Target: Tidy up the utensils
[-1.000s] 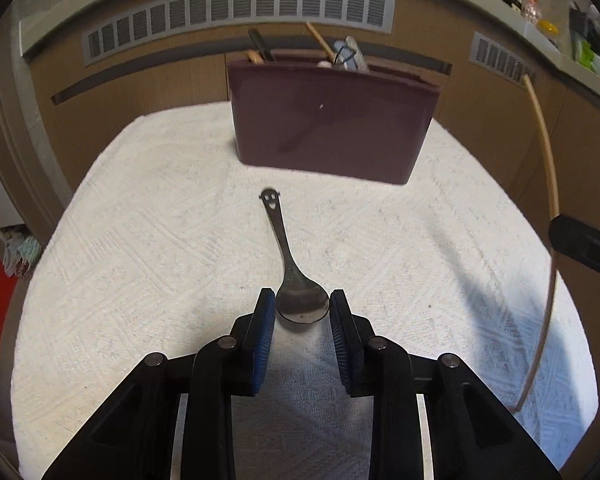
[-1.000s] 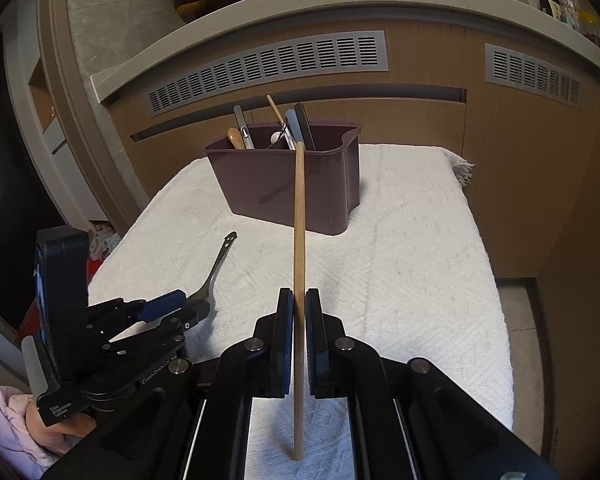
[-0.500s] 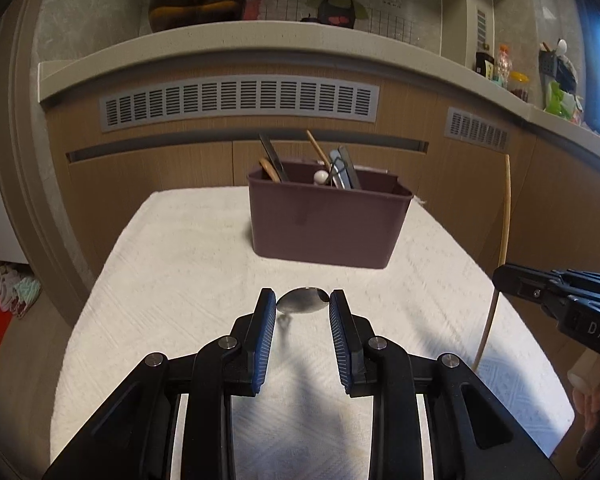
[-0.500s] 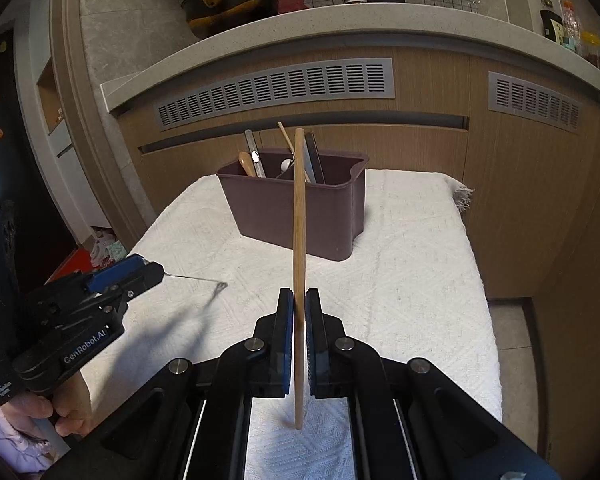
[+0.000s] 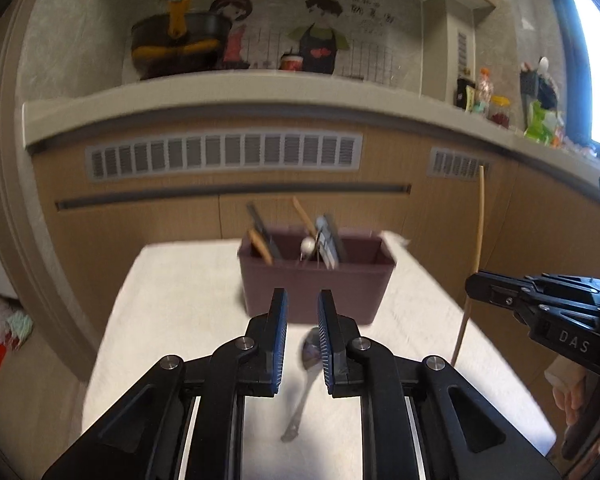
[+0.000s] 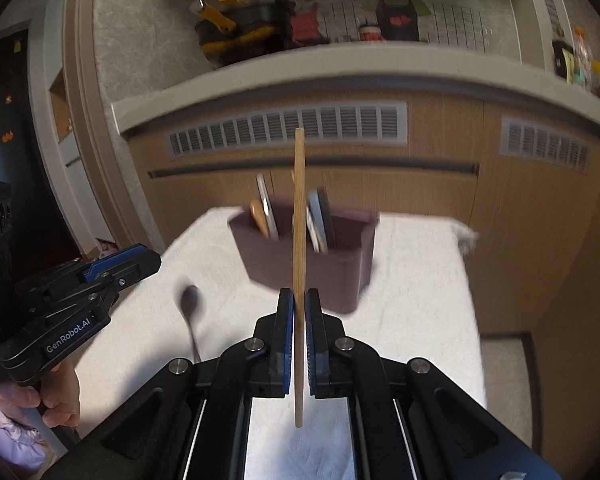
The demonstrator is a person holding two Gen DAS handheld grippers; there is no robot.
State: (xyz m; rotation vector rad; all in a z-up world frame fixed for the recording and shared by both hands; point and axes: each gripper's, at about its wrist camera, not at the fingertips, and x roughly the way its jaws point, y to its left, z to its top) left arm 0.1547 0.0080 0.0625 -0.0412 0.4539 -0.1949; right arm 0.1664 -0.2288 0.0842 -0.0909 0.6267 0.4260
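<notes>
A metal spoon [image 5: 306,376] lies on the white cloth, partly under my left gripper [image 5: 302,320], which is open and raised above it. The spoon also shows in the right wrist view [image 6: 191,312]. My right gripper [image 6: 299,312] is shut on a long wooden chopstick [image 6: 299,216], held upright; the chopstick also shows in the left wrist view [image 5: 476,240]. A dark maroon utensil bin [image 5: 316,280] with several utensils standing in it sits at the far end of the cloth and shows in the right wrist view too [image 6: 332,256].
The white cloth [image 5: 180,300] covers a small table in front of wooden cabinets with vents [image 5: 224,156]. A counter above holds a pot [image 5: 176,48] and jars. The floor drops off at the right of the table [image 6: 504,380].
My left gripper has lifted and tilted up; the spoon stays on the cloth, now below the fingers. My right gripper has risen with the chopstick still held upright.
</notes>
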